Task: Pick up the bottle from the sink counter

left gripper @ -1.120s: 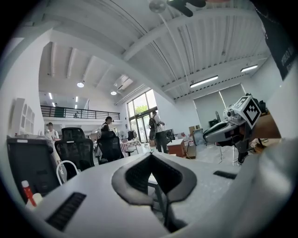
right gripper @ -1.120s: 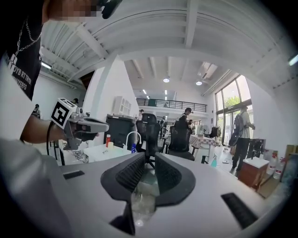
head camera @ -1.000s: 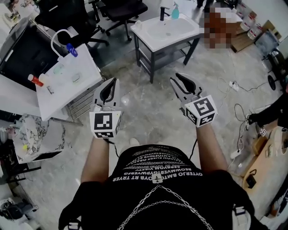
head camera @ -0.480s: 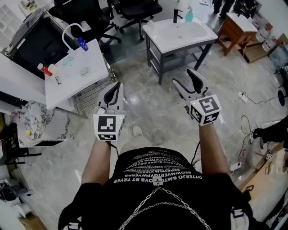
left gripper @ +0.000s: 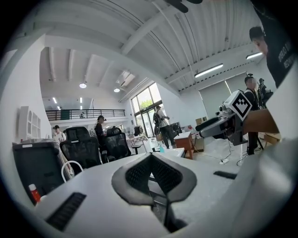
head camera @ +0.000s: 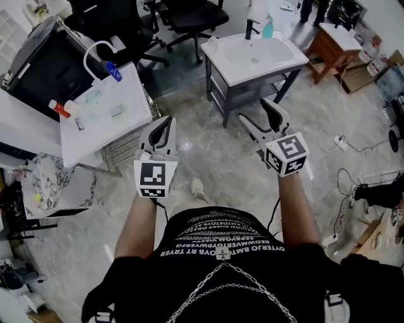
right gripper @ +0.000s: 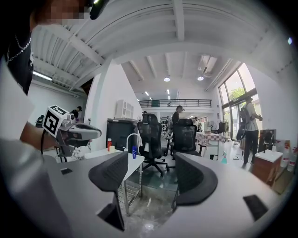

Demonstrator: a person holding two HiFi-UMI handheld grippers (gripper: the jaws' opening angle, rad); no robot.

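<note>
A white sink counter (head camera: 235, 63) on a dark frame stands ahead on the right, with a teal bottle (head camera: 269, 28) and a black tap (head camera: 250, 29) at its far edge. The teal bottle (right gripper: 224, 157) is small and distant in the right gripper view. My right gripper (head camera: 255, 111) hangs over the floor short of that counter. Its jaws are opening and nothing is between them. My left gripper (head camera: 165, 122) is shut and empty, beside a second white sink table (head camera: 126, 123). That table carries a red-capped bottle (head camera: 57, 108).
Black office chairs (head camera: 183, 14) stand behind the two sinks. A wooden side table (head camera: 333, 39) is at the far right, and cables with a power strip (head camera: 339, 141) trail over the floor on the right. A cluttered marble-topped stand (head camera: 47, 183) sits at the left.
The right gripper's jaws have spread apart from nearly shut. Both grippers and the head view have drifted a little toward the sink counters. The left gripper stays shut.
</note>
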